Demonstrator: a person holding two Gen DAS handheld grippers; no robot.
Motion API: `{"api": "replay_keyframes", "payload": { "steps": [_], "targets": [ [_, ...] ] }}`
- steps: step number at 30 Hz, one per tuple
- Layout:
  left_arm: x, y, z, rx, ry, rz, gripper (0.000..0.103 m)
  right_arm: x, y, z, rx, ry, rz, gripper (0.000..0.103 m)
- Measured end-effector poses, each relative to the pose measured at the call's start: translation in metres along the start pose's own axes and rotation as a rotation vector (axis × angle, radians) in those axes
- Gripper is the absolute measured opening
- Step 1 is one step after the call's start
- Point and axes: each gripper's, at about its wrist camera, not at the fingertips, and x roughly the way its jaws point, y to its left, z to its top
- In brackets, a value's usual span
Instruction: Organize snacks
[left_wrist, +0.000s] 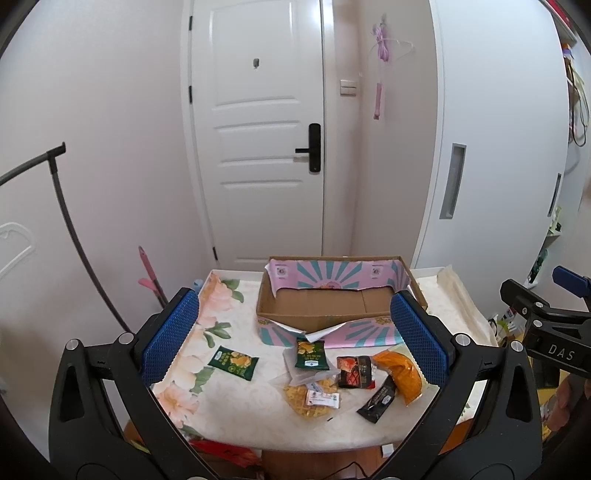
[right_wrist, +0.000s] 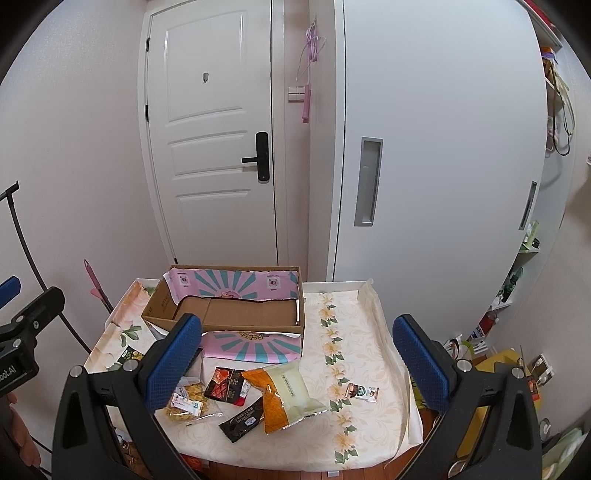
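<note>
Left gripper (left_wrist: 293, 334) wide open, empty | right gripper (right_wrist: 297, 360) wide open, empty | snack packets (left_wrist: 397, 371) lie loose on bench (right_wrist: 369, 435) | cardboard box (left_wrist: 332, 302) seemingly empty

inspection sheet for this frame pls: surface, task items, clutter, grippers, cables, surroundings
Surface: table under floral cloth.
Job's things: cardboard box open, nothing seen inside; orange snack bag, red packet, black bar, two green packets, small packet lying loose in front of it.
Clutter: nothing seen.
Grippers: left gripper and right gripper open, holding nothing.
Cables: nothing seen on the table.
Surroundings: white door, wardrobe.
</note>
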Motion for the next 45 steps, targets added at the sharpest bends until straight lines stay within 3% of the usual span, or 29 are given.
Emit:
{"api": "replay_keyframes", "payload": {
  "steps": [45],
  "targets": [
    [0.0048,-0.0047,0.0013,-0.004,0.012,-0.010,0.103,0.0026,0.0027,-0.0040,0.003,0.004,0.005,0.103]
  ]
}}
